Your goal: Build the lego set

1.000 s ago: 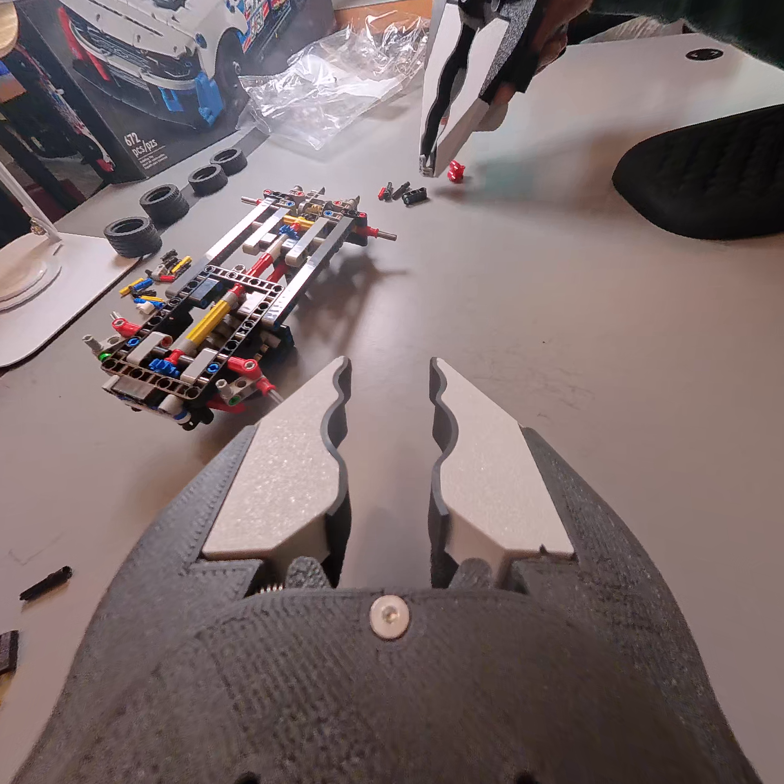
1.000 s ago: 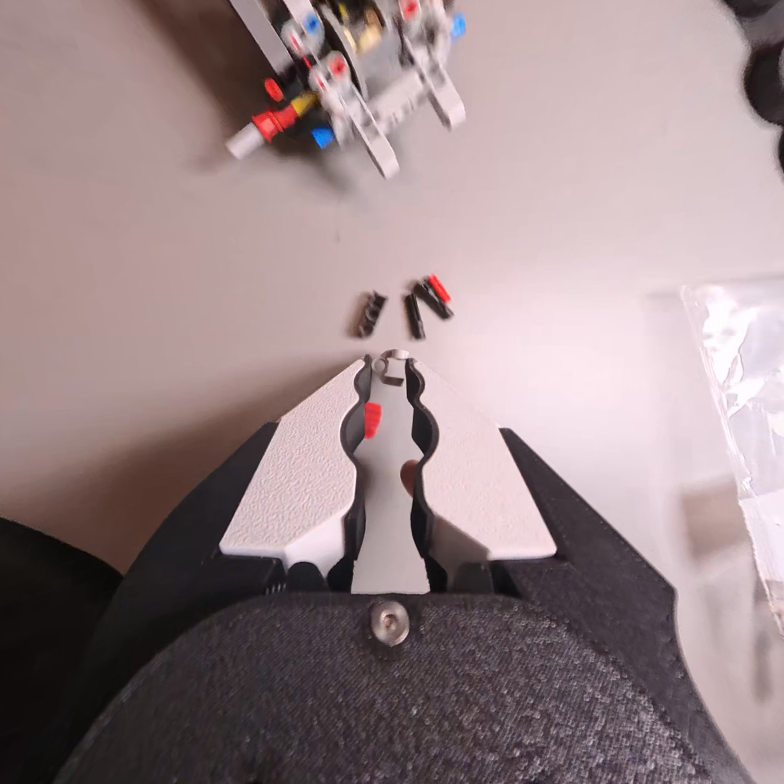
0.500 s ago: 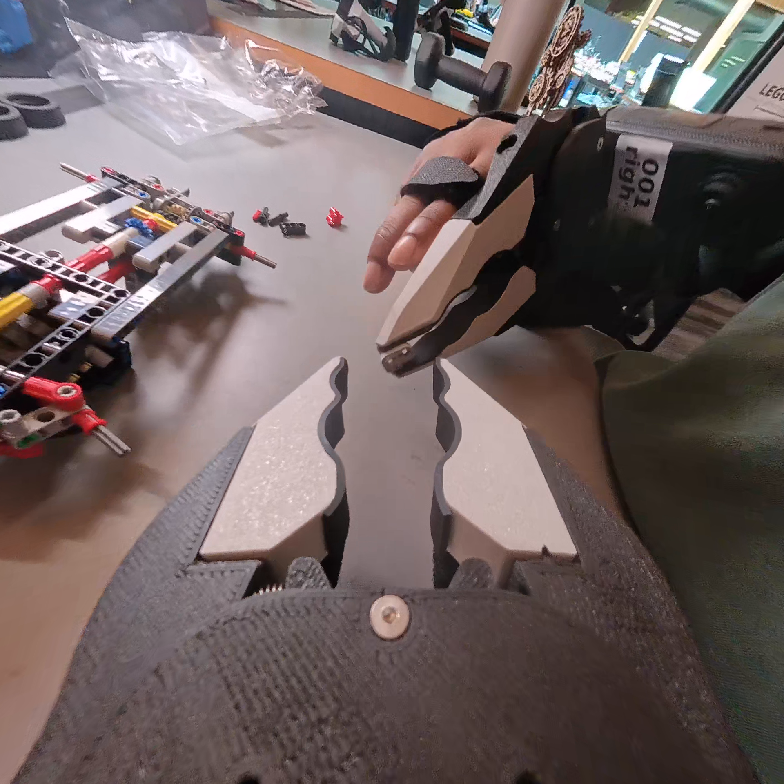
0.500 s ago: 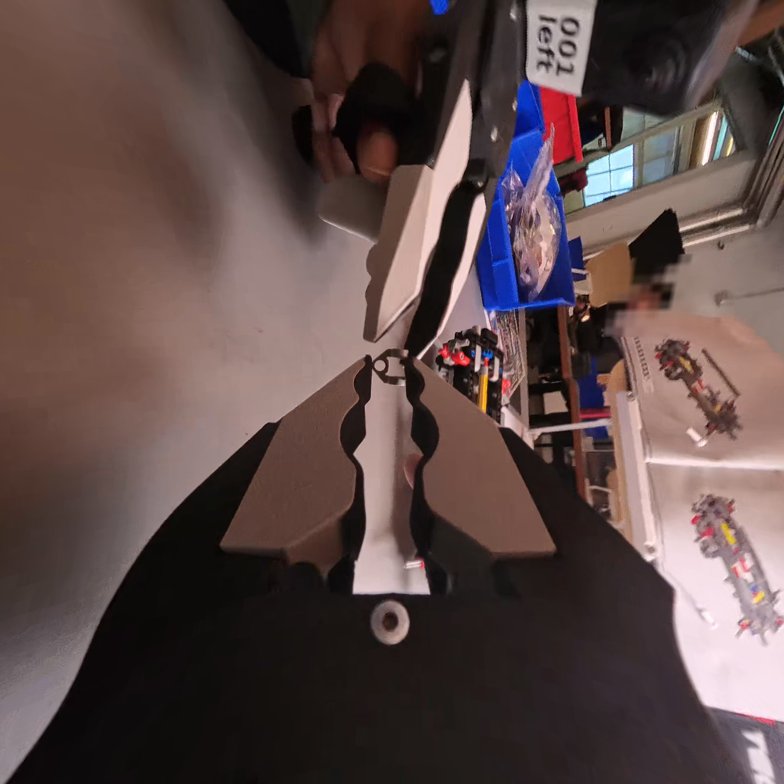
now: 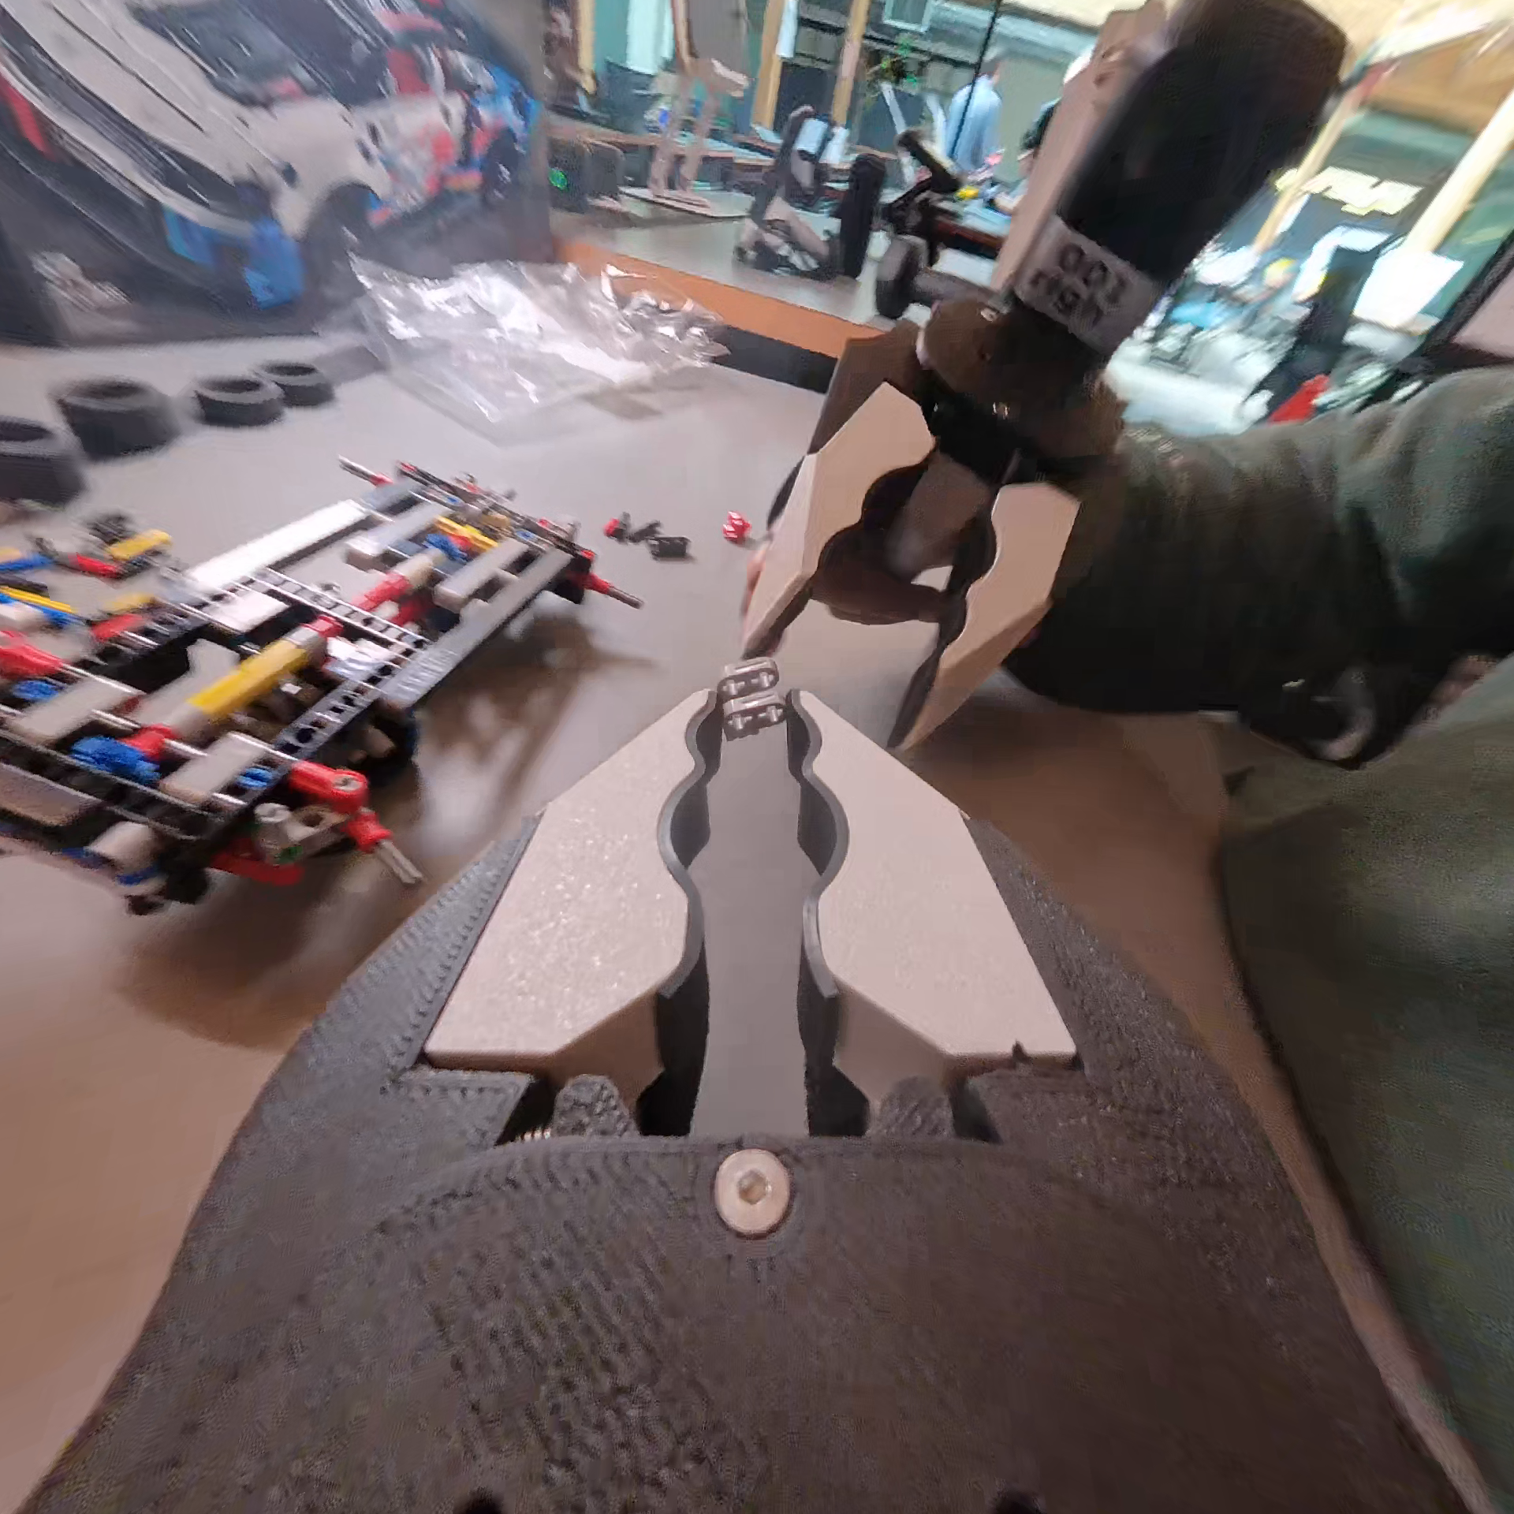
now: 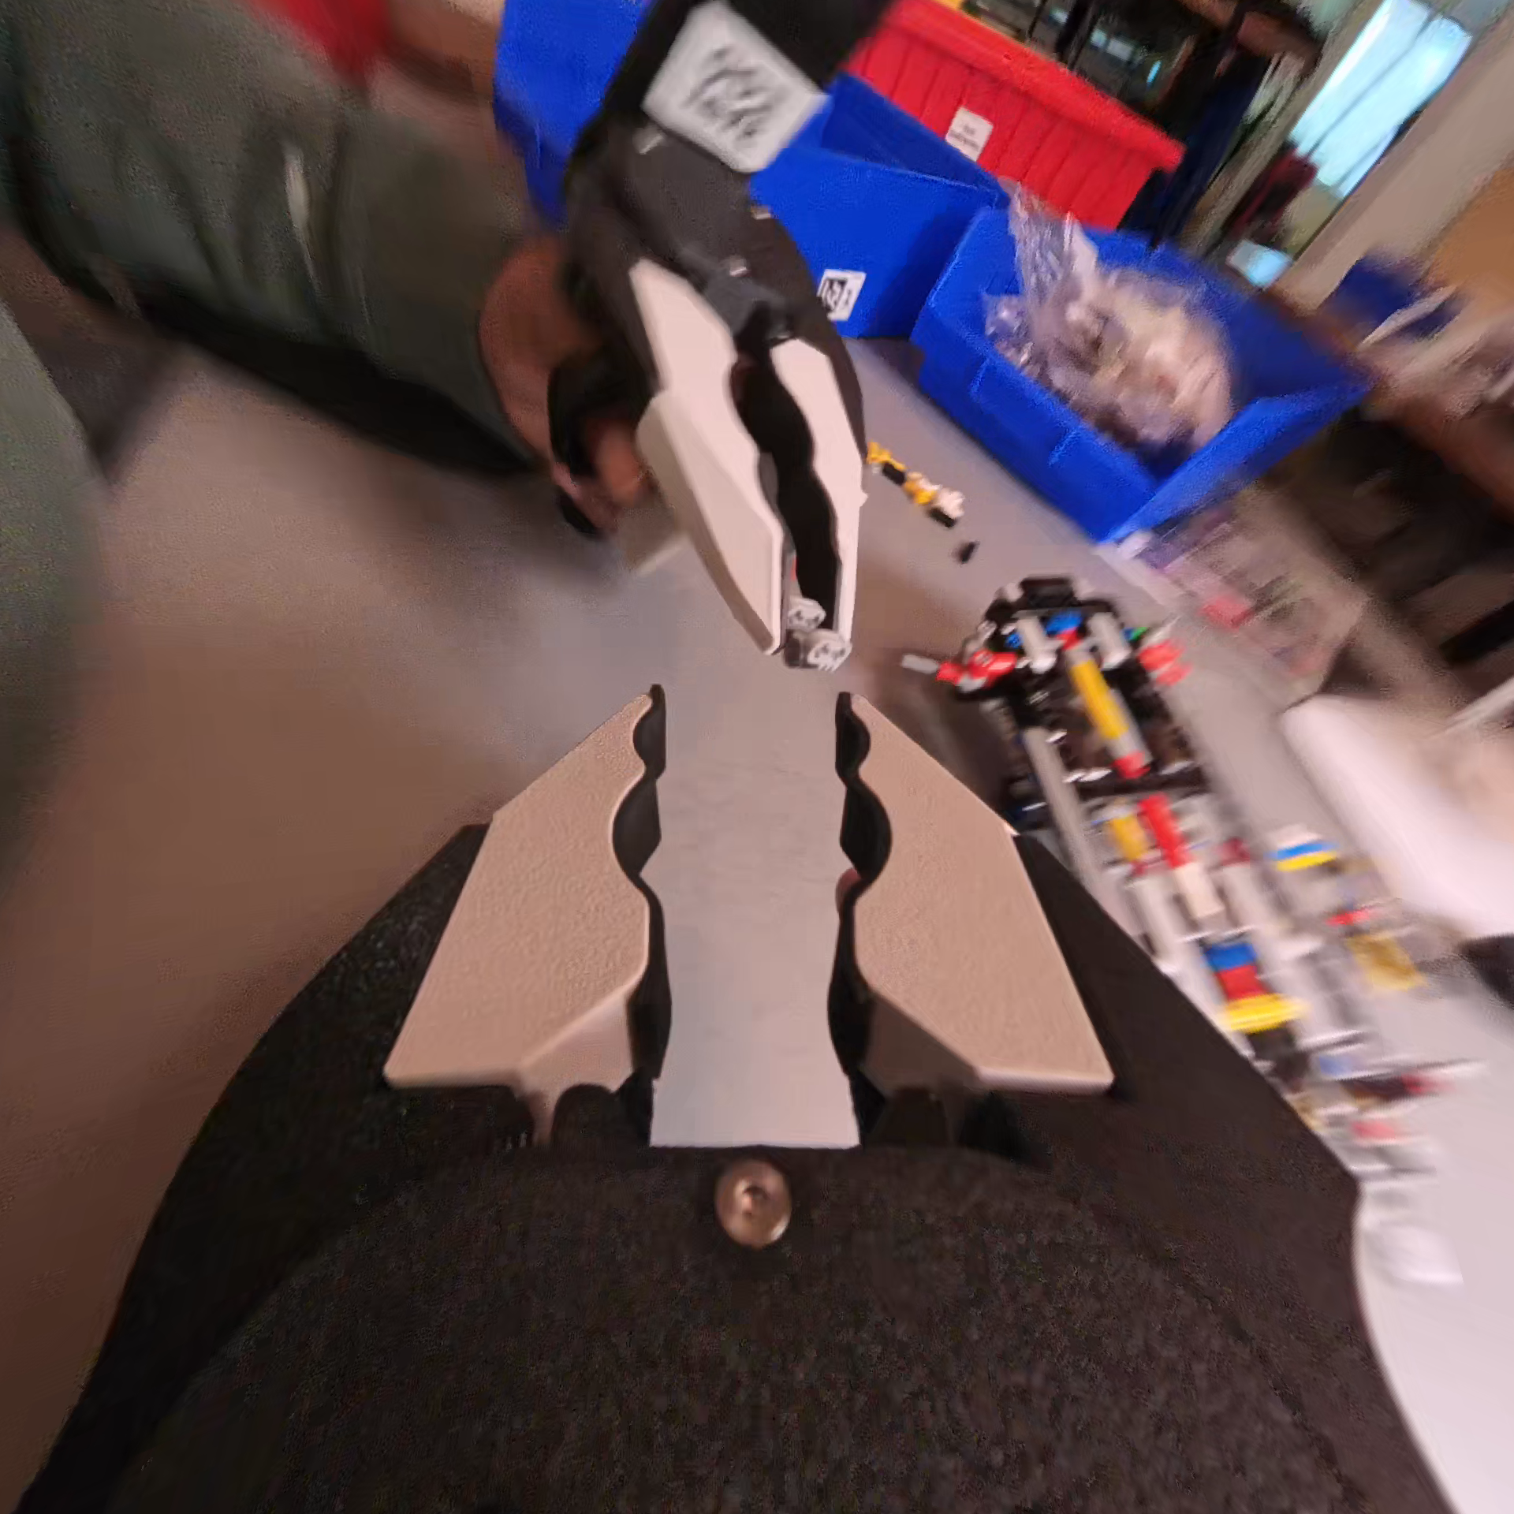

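Observation:
My left gripper (image 5: 750, 711) is shut on a small grey lego connector (image 5: 747, 690), pinched at its tips above the table. It also shows in the right wrist view (image 6: 807, 643), with the grey connector (image 6: 815, 653) at its tips. My right gripper (image 6: 750, 696) is open and empty, just in front of the left gripper's tips. In the left wrist view the right gripper (image 5: 827, 696) hangs tips-down, jaws spread, right beside the connector. The long lego chassis (image 5: 270, 655) lies on the table to the left and also shows in the right wrist view (image 6: 1147, 778).
Small black and red pins (image 5: 647, 532) and a red piece (image 5: 737, 524) lie beyond the chassis. Black tyres (image 5: 115, 414), loose parts (image 5: 82, 557), a clear plastic bag (image 5: 524, 336) and the set's box (image 5: 205, 164) are at the back left. Blue bins (image 6: 1106, 393) stand behind. The grippers are tip to tip, or close to it.
The grey connector has passed from the right gripper to the left. The left gripper closed on it; the right gripper opened and drew slightly back.

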Tool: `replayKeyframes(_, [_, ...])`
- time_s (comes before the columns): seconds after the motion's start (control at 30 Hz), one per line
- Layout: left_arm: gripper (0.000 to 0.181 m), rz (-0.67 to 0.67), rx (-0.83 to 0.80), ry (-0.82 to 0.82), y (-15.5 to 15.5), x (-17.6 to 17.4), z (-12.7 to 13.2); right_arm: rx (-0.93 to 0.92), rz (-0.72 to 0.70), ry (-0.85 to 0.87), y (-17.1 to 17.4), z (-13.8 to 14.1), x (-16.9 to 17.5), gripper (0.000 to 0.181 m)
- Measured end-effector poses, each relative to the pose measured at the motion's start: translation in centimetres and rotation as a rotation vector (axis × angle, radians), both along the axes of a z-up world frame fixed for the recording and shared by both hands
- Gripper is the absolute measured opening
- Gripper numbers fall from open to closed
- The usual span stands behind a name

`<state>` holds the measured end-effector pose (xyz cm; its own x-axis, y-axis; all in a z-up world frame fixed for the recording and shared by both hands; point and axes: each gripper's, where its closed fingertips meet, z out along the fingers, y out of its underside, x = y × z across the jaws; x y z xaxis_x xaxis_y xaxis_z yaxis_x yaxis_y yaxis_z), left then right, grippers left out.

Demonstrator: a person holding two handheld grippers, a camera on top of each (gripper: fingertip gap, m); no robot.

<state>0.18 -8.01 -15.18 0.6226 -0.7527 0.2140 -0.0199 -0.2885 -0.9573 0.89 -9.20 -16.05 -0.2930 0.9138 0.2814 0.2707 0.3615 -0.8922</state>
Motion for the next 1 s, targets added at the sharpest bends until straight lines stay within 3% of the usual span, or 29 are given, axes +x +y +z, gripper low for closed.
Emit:
replayKeyframes(0.07, [0.014,0.069,0.123,0.138,0.5,-0.7,0.0,-0.352,-0.003,-0.001,0.3,1.1,0.1,0.038])
replayKeyframes(0.13, [0.014,0.109,0.231,0.263,0.7,-0.7,0.0,-0.576,-0.022,0.012,0.8,1.8,-0.1,0.032])
replayKeyframes(0.3, [0.014,0.133,0.408,0.488,0.6,0.1,-0.5,-0.773,-0.048,-0.050,0.6,1.2,-0.9,0.029])
replayKeyframes(0.5, [0.014,0.129,0.502,0.591,0.4,0.6,-0.7,-0.831,-0.086,-0.104,0.7,0.2,-1.0,0.019])
replayKeyframes(0.7, [0.014,0.100,0.496,0.537,0.0,1.1,-0.4,-0.827,-0.075,-0.102,1.0,0.3,-0.6,0.003])
replayKeyframes(1.0, [0.016,0.053,0.282,0.339,0.2,0.8,-1.1,-0.309,-0.180,-0.090,1.9,-0.4,-0.7,0.000])
